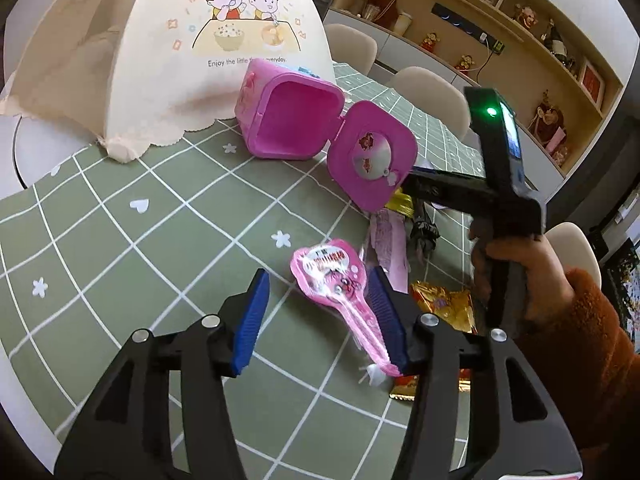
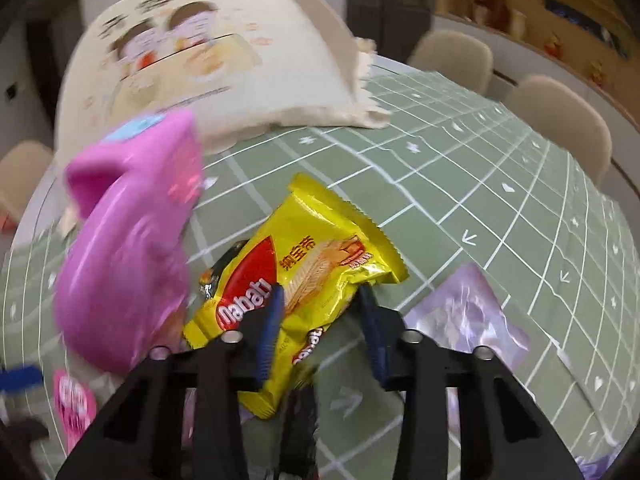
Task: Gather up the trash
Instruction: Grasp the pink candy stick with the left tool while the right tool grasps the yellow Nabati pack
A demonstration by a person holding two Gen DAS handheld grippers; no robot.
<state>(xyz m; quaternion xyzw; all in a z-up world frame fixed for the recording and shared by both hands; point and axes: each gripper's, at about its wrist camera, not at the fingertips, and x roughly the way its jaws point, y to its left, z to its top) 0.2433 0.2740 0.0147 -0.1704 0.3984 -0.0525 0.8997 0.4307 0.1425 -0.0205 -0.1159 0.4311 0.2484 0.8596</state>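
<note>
A pink trash bin [image 1: 288, 116] lies tipped with its lid [image 1: 372, 156] open on the green checked tablecloth [image 1: 132, 240]. My left gripper [image 1: 318, 290] is open around a pink lollipop wrapper [image 1: 334, 284] lying on the cloth. In the right wrist view my right gripper [image 2: 322, 306] is open with a yellow Nabati wafer packet [image 2: 296, 276] between its fingers; the blurred pink bin [image 2: 128, 248] is at the left. The right gripper's body [image 1: 500, 184] shows in the left wrist view.
A cream mesh food cover [image 1: 200, 52] with a cartoon print stands behind the bin. A purple wrapper [image 2: 468, 312], a gold wrapper [image 1: 444, 304] and a dark wrapper [image 1: 424, 232] lie on the cloth. Beige chairs [image 2: 560, 120] and shelves [image 1: 500, 20] stand beyond the table.
</note>
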